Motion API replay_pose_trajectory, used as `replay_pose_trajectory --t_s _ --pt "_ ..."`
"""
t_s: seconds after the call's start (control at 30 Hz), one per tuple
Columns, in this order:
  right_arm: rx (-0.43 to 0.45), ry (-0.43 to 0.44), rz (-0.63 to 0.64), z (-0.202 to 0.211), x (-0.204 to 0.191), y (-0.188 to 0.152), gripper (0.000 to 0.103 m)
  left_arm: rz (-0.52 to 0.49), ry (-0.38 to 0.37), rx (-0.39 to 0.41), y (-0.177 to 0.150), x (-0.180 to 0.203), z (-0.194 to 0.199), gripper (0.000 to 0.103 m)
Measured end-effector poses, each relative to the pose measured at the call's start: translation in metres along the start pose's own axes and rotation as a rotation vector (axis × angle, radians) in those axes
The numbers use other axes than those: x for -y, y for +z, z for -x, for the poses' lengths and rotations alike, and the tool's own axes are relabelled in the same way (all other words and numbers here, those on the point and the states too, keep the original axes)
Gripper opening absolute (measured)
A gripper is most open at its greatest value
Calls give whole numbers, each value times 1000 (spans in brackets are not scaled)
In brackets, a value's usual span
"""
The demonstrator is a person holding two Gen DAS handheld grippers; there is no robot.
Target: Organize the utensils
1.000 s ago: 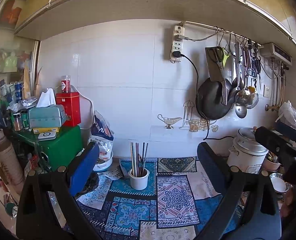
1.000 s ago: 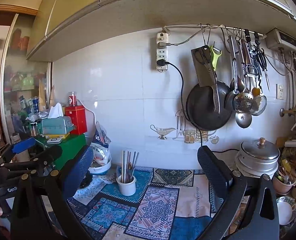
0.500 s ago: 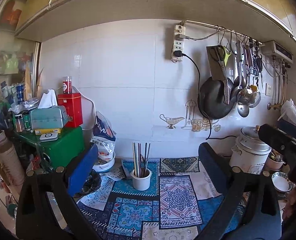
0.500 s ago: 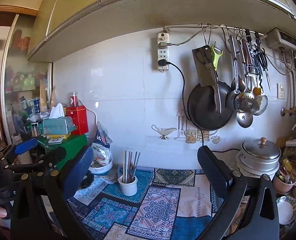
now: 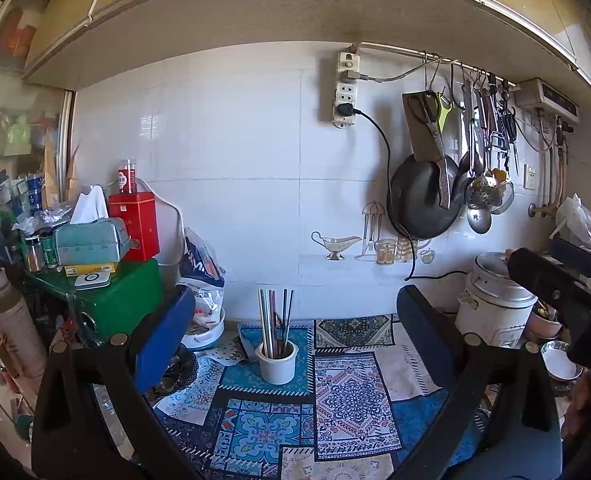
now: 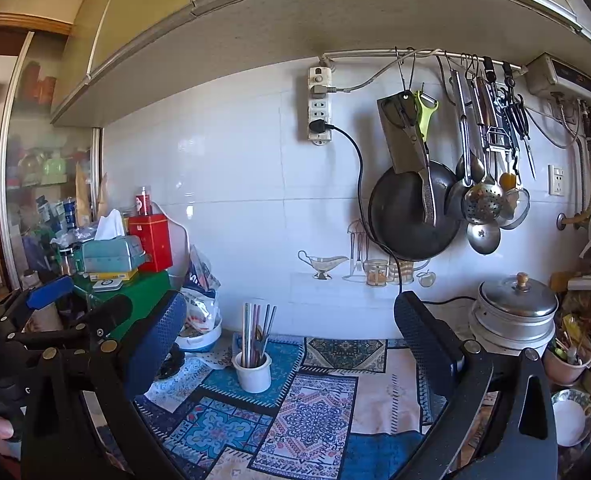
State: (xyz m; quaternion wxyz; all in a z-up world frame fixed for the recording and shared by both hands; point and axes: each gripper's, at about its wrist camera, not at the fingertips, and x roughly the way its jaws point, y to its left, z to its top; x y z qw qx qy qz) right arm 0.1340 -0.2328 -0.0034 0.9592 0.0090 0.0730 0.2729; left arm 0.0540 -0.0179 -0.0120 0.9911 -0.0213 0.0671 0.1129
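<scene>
Chopsticks (image 5: pixel 274 322) stand bundled upright in the white cup (image 5: pixel 276 366) at the back of the patterned mat (image 5: pixel 343 396) on the worktop, near the tiled wall; same spot in both views, cup (image 6: pixel 252 374) left of centre from the right wrist. Nothing about them has changed over the last second: same lean, same count as far as I can tell. Only the cameras shifted. Left view has drifted slightly, so the cup sits a touch further right in frame; right view is nearly static. Left claw (image 5: pixel 291 340) is spread wide and empty, cup framed between its fingers but well beyond them. Right claw (image 6: pixel 291 340) likewise spread wide, nothing between the fingers. Each claw shows at the edge of the other's view: right claw (image 5: pixel 559 280) level with the rice cooker (image 5: pixel 495 300), left claw (image 6: pixel 75 308) in front of the green box (image 6: pixel 143 296). More utensils hang on the wall rail (image 6: pixel 483 196). Reading for the task: utensils already stand gathered in the cup, which fits either a tidy finish or a hover before reaching in. Frames don't settle which.
</scene>
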Motion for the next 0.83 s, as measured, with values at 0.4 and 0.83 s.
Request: replay_pose_trajectory --t_s 0.4,0.83 --pt "-1 -10 -7 1 5 0 103 -23 -24 0 2 9 0 101" --pt "-19 -11 -8 -11 5 -1 103 -18 -40 -3 1 5 -9 101"
